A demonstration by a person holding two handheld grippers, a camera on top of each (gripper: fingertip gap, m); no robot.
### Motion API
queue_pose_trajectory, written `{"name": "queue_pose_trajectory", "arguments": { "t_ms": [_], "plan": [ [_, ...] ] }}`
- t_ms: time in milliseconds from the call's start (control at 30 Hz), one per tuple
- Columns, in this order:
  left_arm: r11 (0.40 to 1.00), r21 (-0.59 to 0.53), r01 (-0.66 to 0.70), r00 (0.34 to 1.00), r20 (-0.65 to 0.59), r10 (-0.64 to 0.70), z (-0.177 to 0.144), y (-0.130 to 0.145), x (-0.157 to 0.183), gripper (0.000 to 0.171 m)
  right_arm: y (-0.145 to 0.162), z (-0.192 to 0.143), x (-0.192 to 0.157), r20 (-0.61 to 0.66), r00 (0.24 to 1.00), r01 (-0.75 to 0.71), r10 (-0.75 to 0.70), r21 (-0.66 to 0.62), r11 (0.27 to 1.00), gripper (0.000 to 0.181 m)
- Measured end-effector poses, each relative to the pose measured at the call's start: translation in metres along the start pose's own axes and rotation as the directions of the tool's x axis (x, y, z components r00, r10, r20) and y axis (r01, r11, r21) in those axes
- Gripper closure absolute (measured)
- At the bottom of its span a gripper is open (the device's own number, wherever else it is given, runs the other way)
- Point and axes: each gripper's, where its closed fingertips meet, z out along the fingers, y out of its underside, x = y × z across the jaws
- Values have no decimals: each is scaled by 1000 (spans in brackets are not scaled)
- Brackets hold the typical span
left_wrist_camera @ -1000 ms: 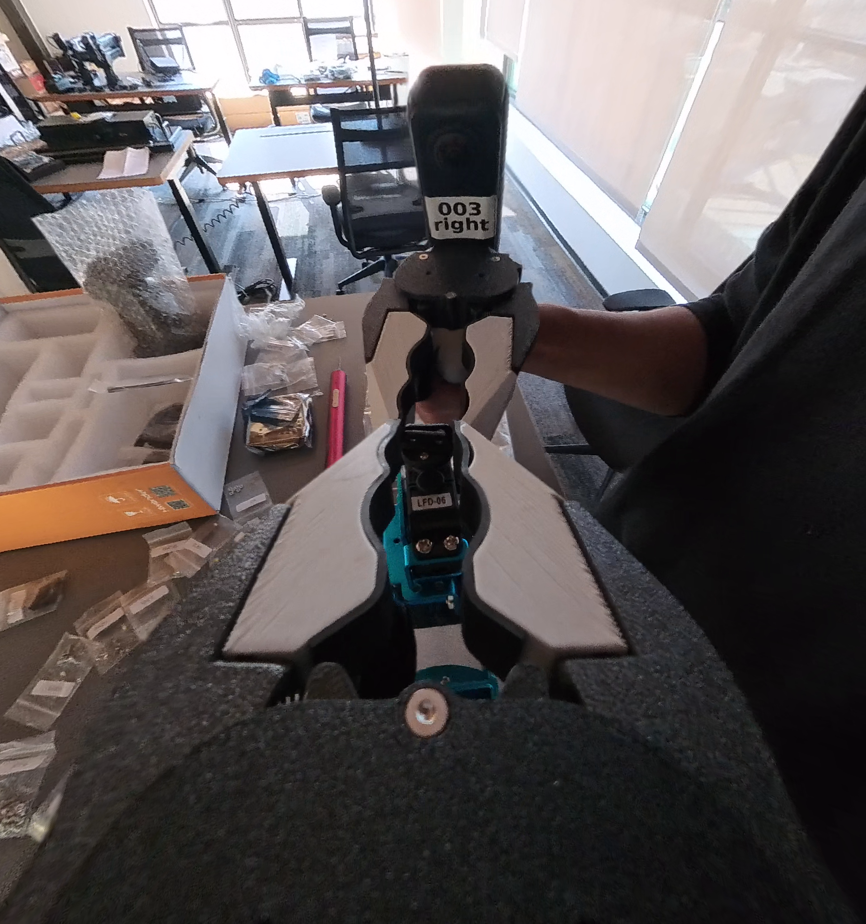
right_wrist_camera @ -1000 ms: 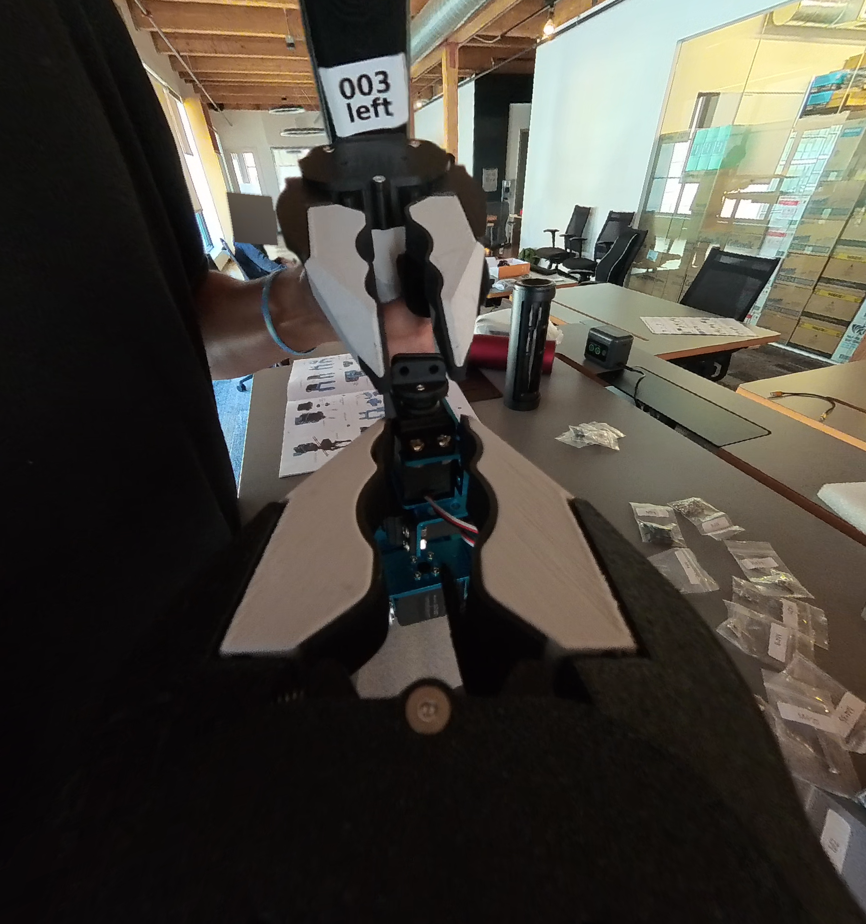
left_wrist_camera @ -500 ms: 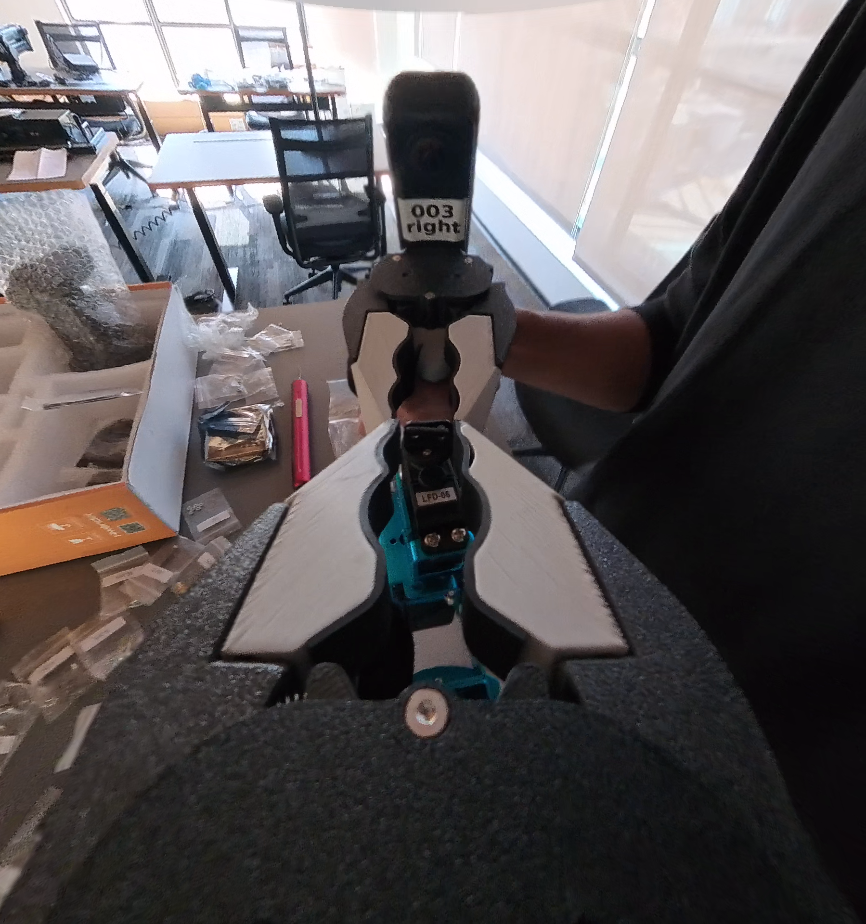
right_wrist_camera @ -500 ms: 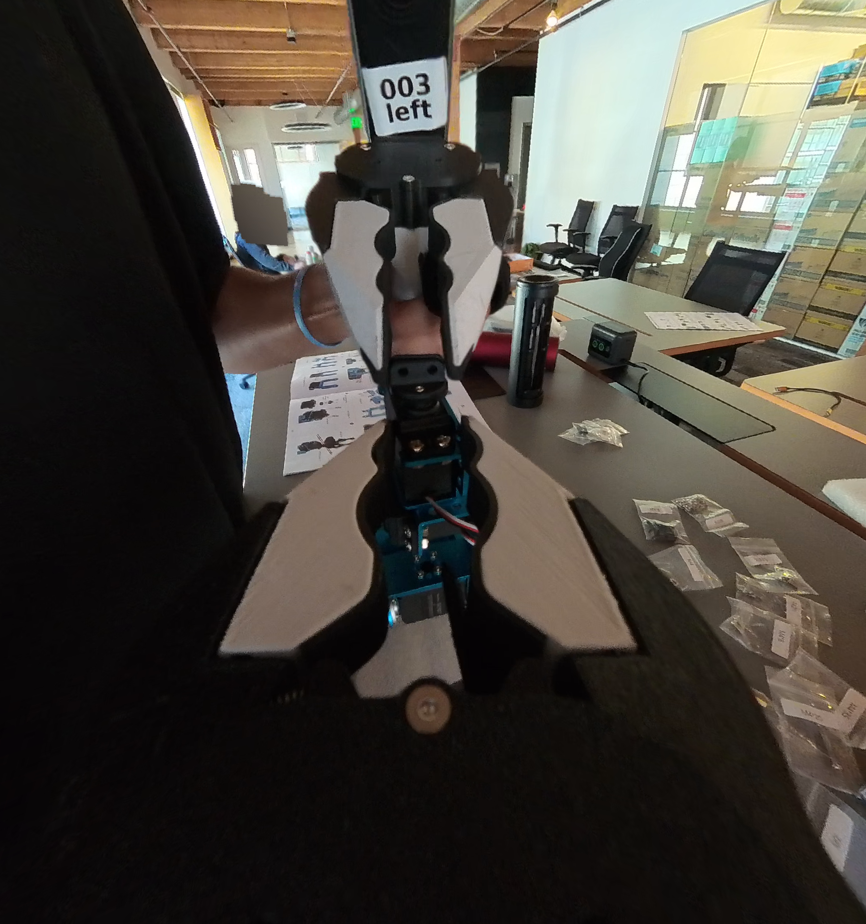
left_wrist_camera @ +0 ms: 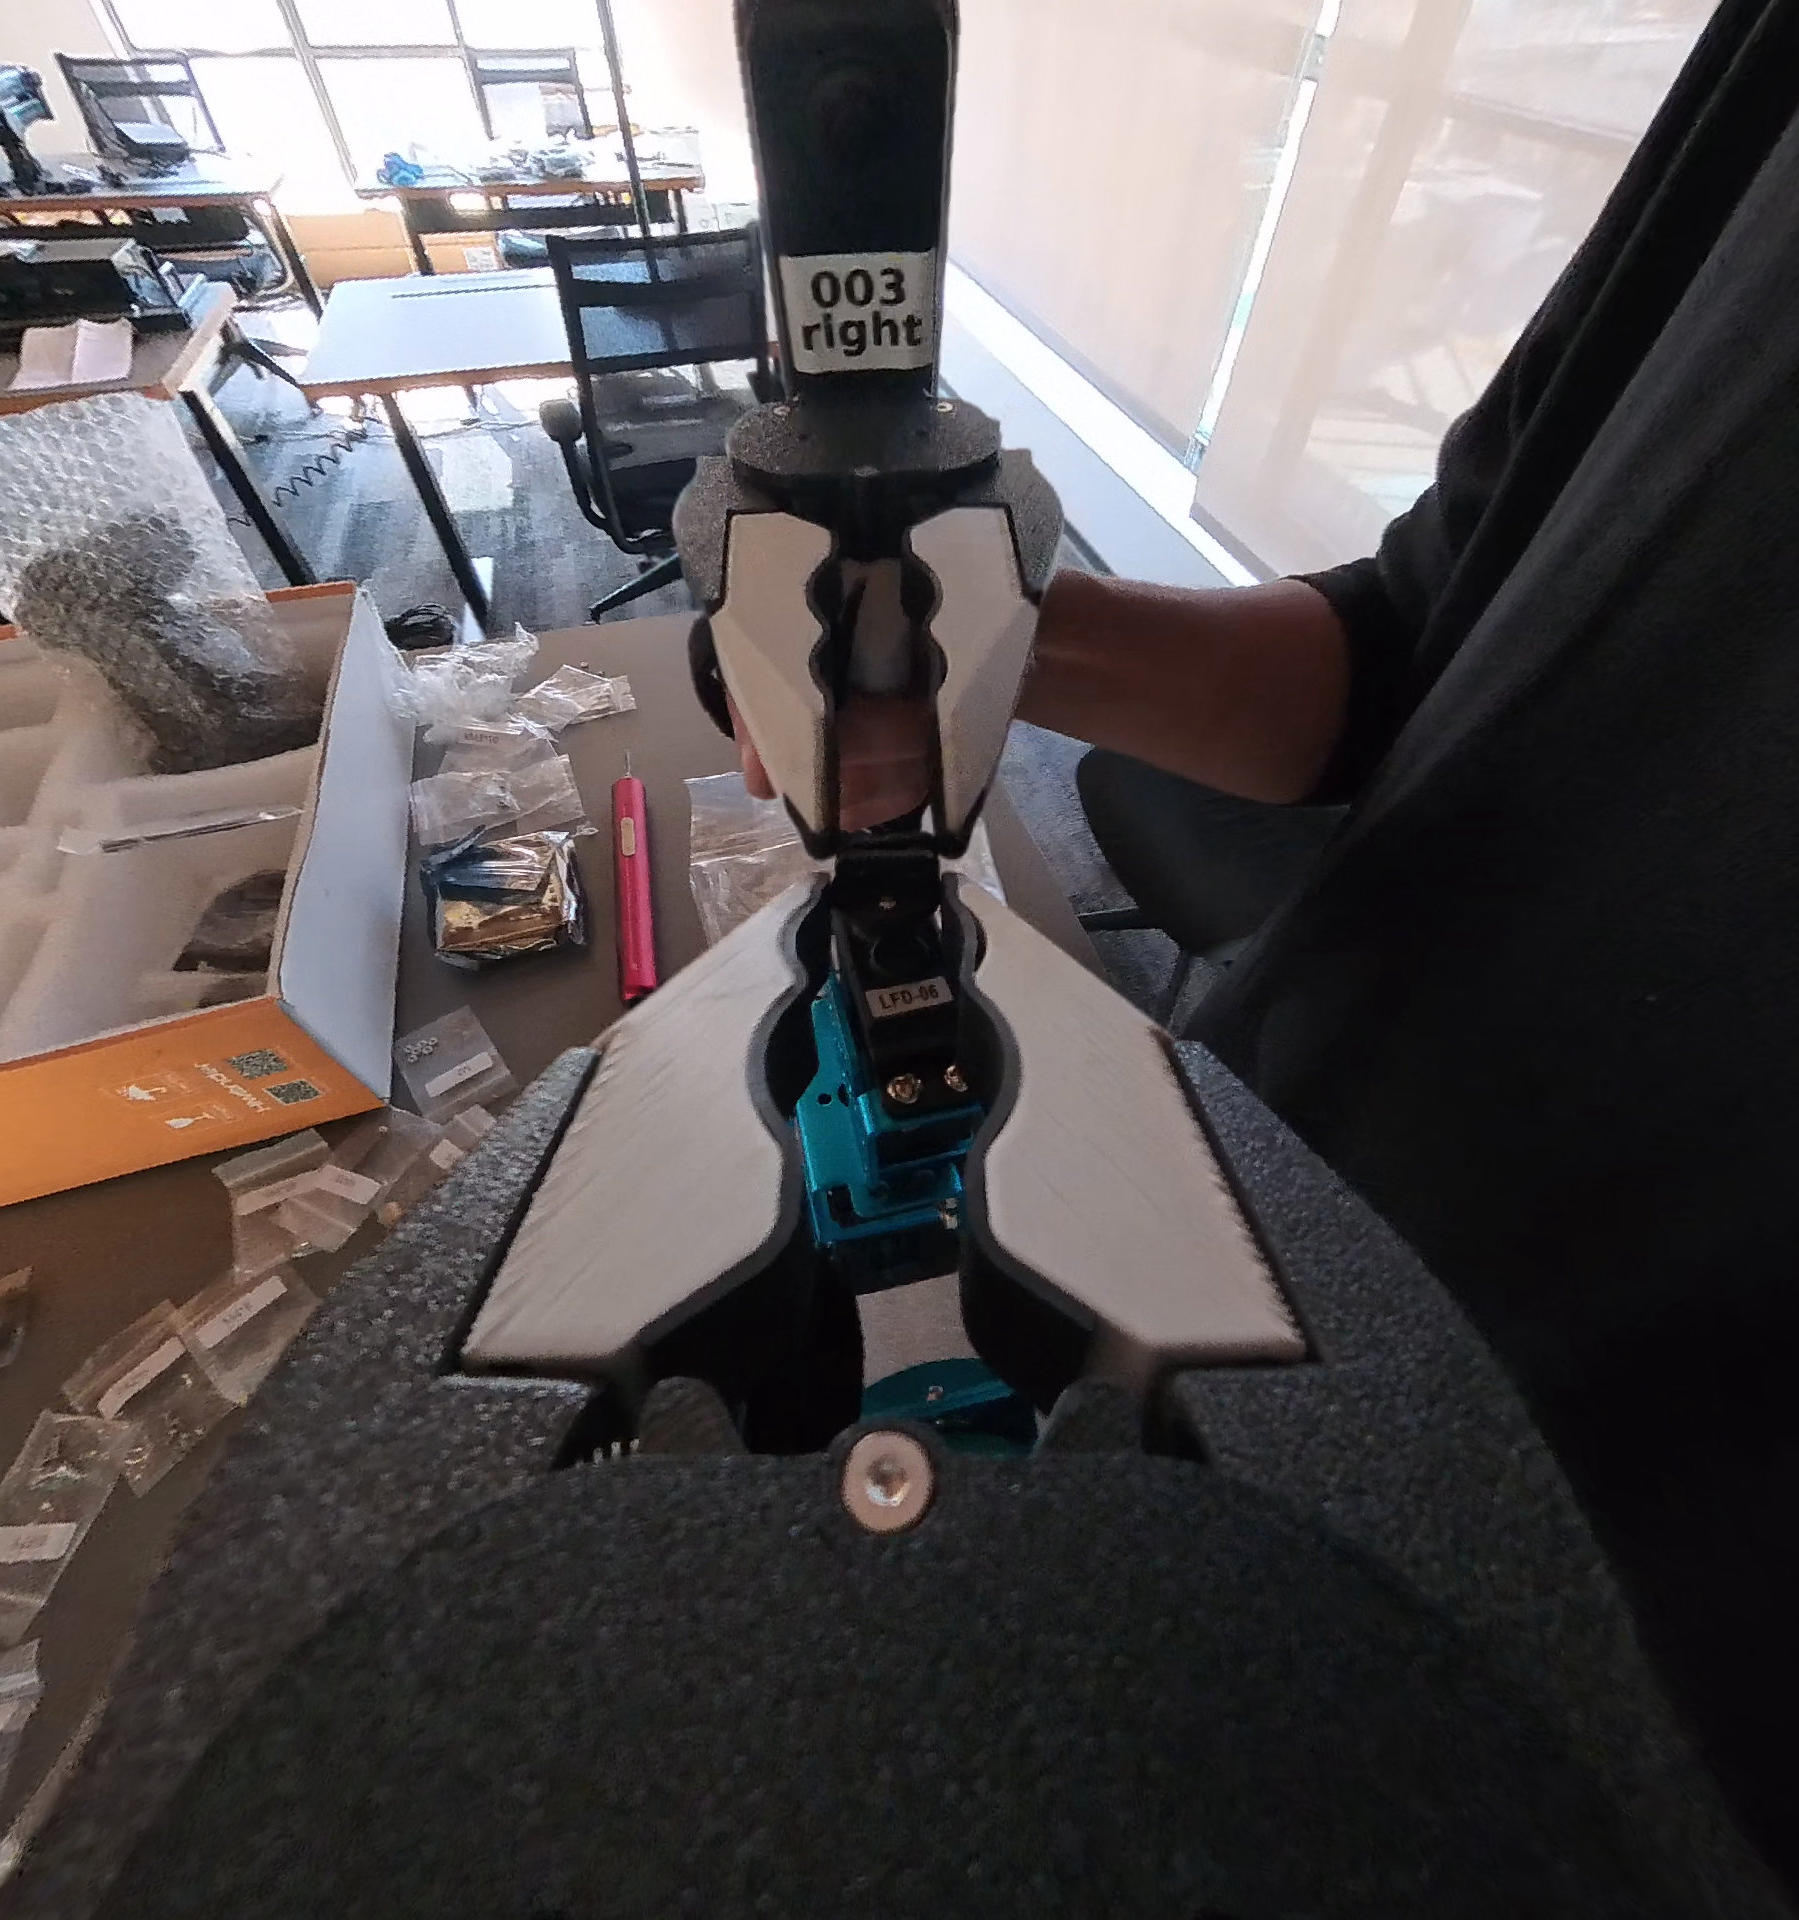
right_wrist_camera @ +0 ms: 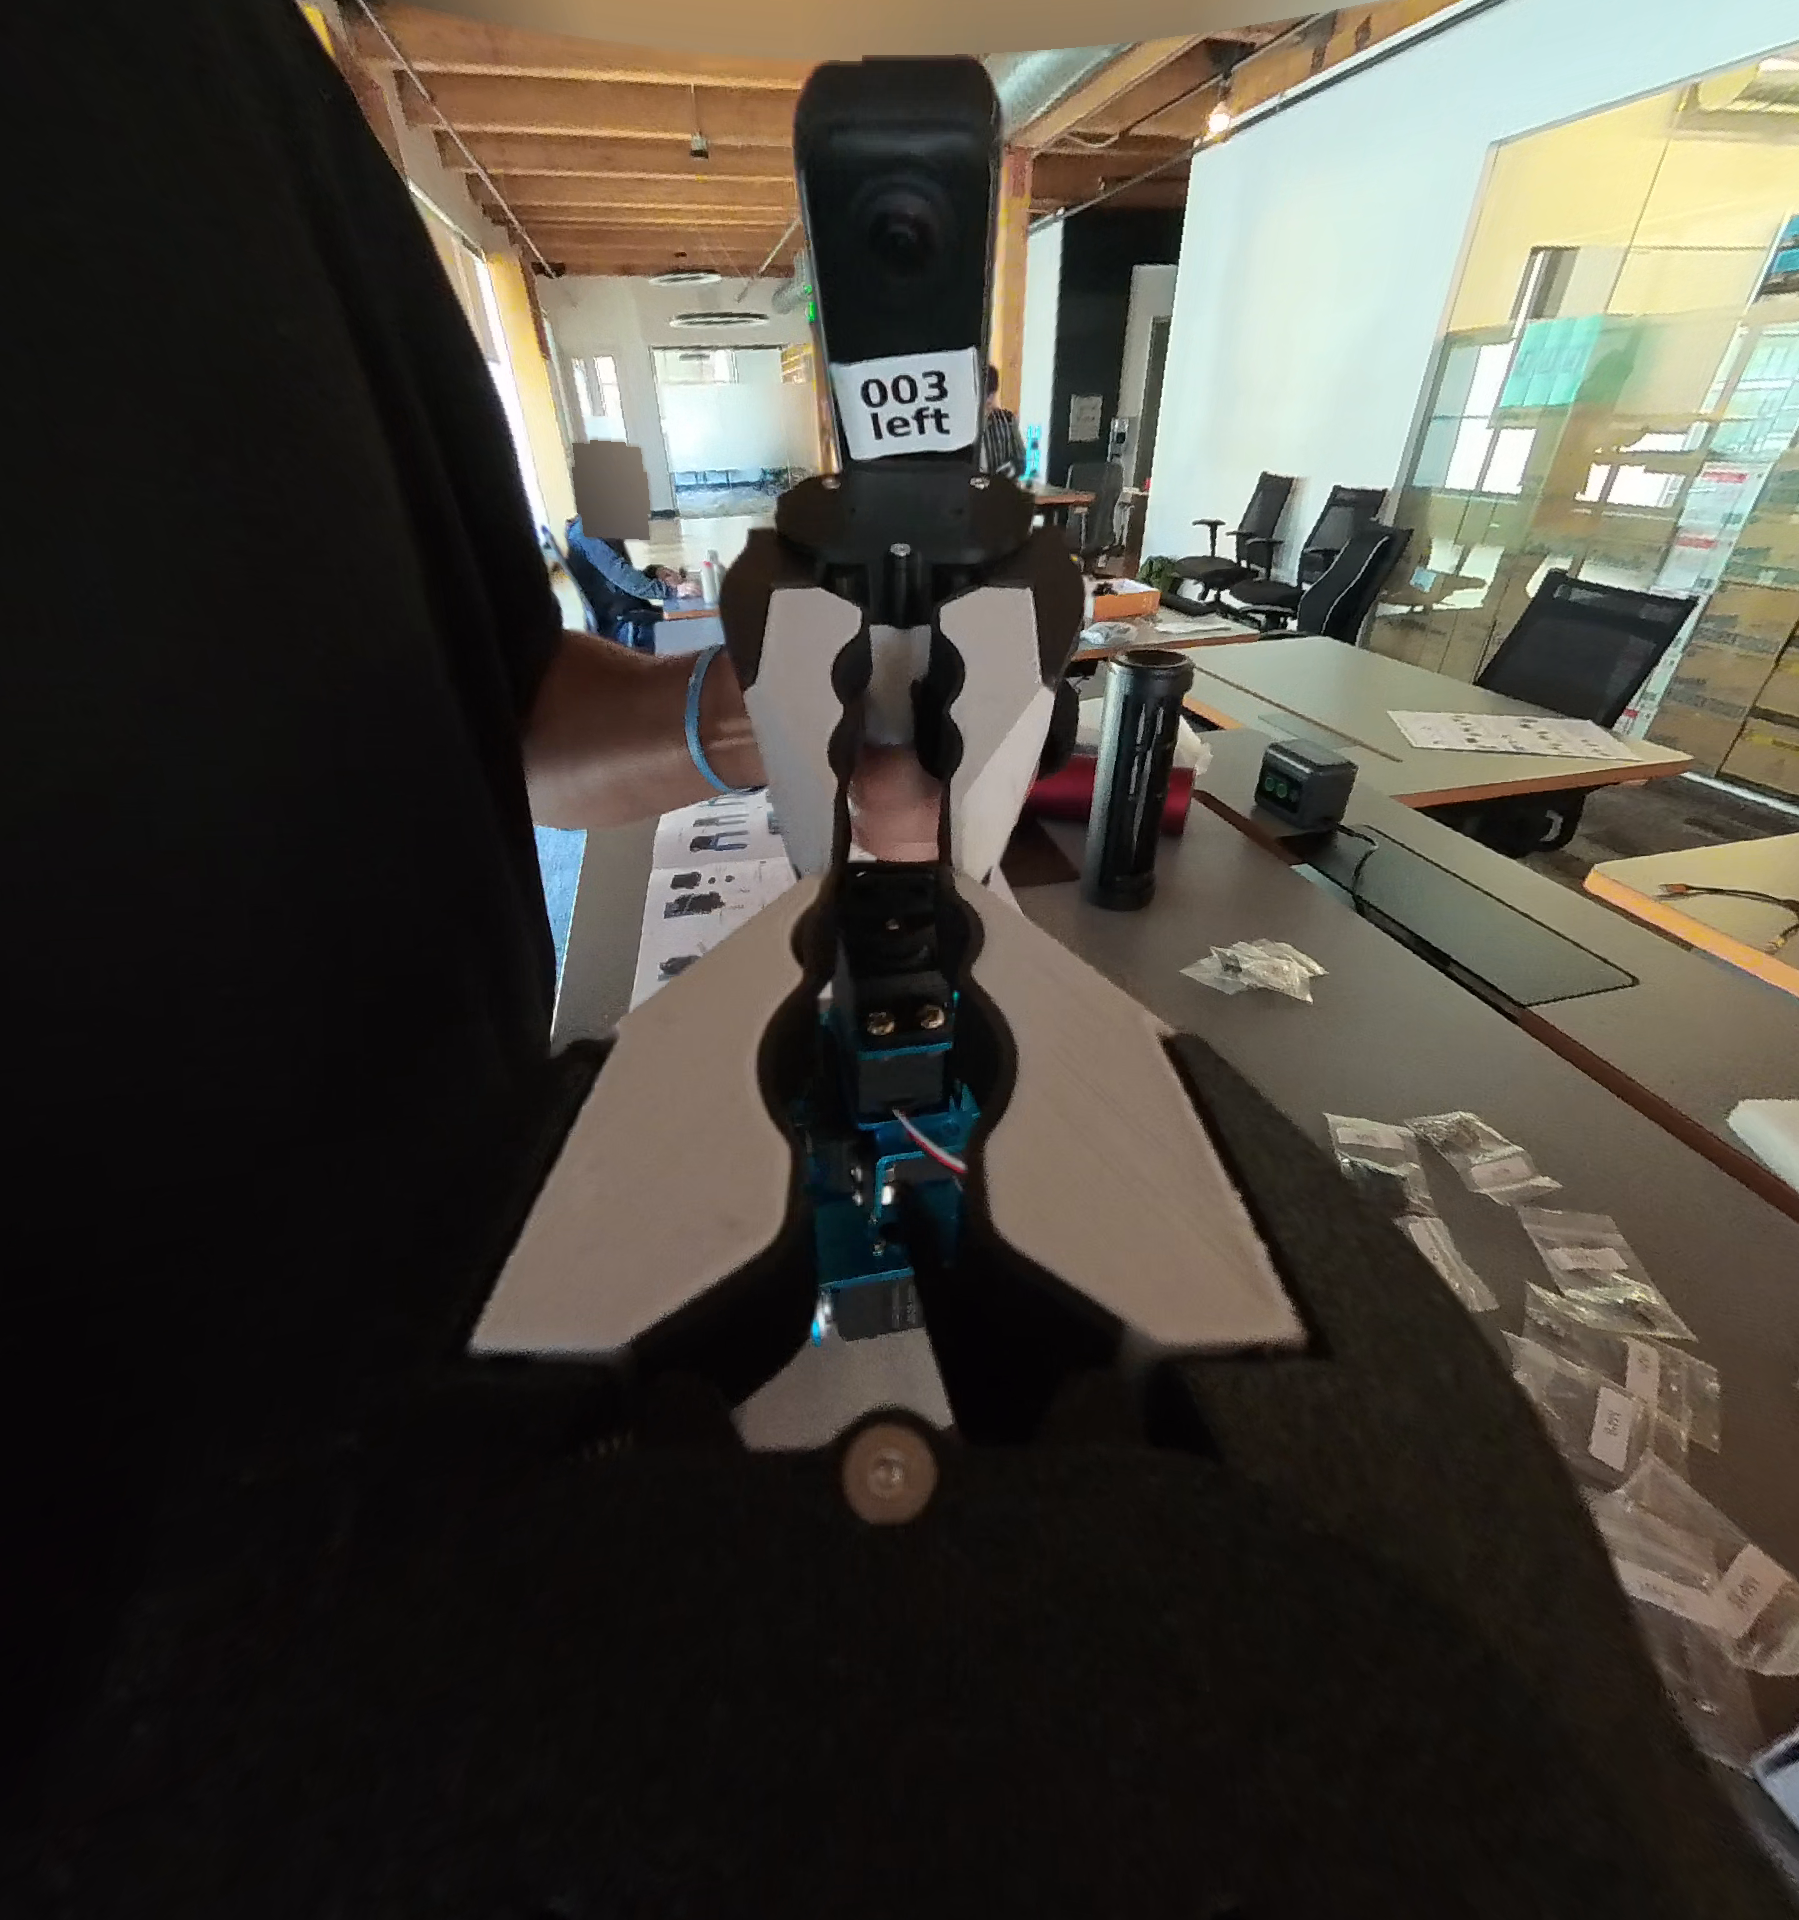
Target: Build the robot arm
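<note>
Open-plan office, dark desk (left_wrist_camera: 656, 696) strewn with kit parts. Findings follow.

Left gripper (left_wrist_camera: 887, 894): fingers drawn narrow, clamped on the blue-and-black servo assembly (left_wrist_camera: 890, 1122), which sits between their scalloped inner edges, held clear above the desk's near edge. A small white label (left_wrist_camera: 910, 1000) with printed characters is stuck on the black servo body.

Right gripper (right_wrist_camera: 890, 883): fingers likewise narrow, closed on the same assembly (right_wrist_camera: 890, 1164) from the opposite end. The two grippers meet tip to tip, with the black end of the assembly between all four tips. From the left wrist view the right gripper (left_wrist_camera: 887, 844) faces the lens; a white printed tag (left_wrist_camera: 859, 312) is fixed to its camera body. The left gripper (right_wrist_camera: 900, 857) carries a matching tag (right_wrist_camera: 905, 410).

Surroundings, left wrist view:
- orange box (left_wrist_camera: 147, 1101) with white foam insert at the desk's left edge, printed codes on its side
- bubble-wrapped bundle (left_wrist_camera: 116, 582) resting in it
- pink pen-shaped driver (left_wrist_camera: 633, 894) beside a gold foil pouch (left_wrist_camera: 505, 914)
- clear labelled bags (left_wrist_camera: 251, 1320) — text too small to read

Right wrist view: black cylinder (right_wrist_camera: 1134, 779) standing upright, printed sheets (right_wrist_camera: 708, 894) at the desk's far edge, more clear bags (right_wrist_camera: 1560, 1247) on the right.
</note>
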Motion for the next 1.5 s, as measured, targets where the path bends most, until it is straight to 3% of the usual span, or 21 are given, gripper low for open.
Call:
{"name": "queue_pose_trajectory", "arguments": {
  "t_ms": [167, 233, 433, 933, 1033, 1100, 1167, 1333, 1400, 1500],
  "plan": [
    [1000, 2, -15, 1000, 25, 15, 1, 0, 0, 152, 0, -4, -3, 3, 1000, 2, -2, -3, 1000, 165],
    [1000, 3, -19, 999, 51, 18, 0, 0, -2, 152, 1, -2, -5, 26, 1000, 12, -12, -6, 1000, 181],
    [1000, 23, -13, 997, 81, 11, 0, -1, -1, 152, 1, -1, -4, -49, 999, -8, 8, -11, 1000, 181],
    [999, 30, -14, 982, 188, 8, 4, -2, -1, 152, 0, -3, -6, -92, 995, -30, 26, -36, 999, 181],
    [998, 58, -11, 983, 182, 0, 4, -2, 1, 150, -2, -9, -1, -204, 978, -59, 50, -36, 998, 180],
    [997, 76, -15, 982, 191, 0, 2, -1, 0, 149, -6, -10, -1, -299, 949, -108, 98, -19, 994, 170],
    [998, 49, -35, 974, 224, 23, 0, 8, -6, 135, -8, -8, -9, -428, 897, -121, 113, 8, 993, 166],
    [996, 84, 5, 989, 149, -18, -3, 15, -3, 131, -5, -4, -1, -797, 599, -92, 77, 26, 995, 165],
    [996, 94, 4, 991, 129, -16, 0, 16, -2, 145, -7, -2, 0, -856, 511, -73, 83, 54, 996, 170],
    [994, 113, -1, 993, 119, -13, 2, 17, -1, 144, -2, 0, -2, -898, 427, -87, 107, 78, 993, 172]
  ]
}}
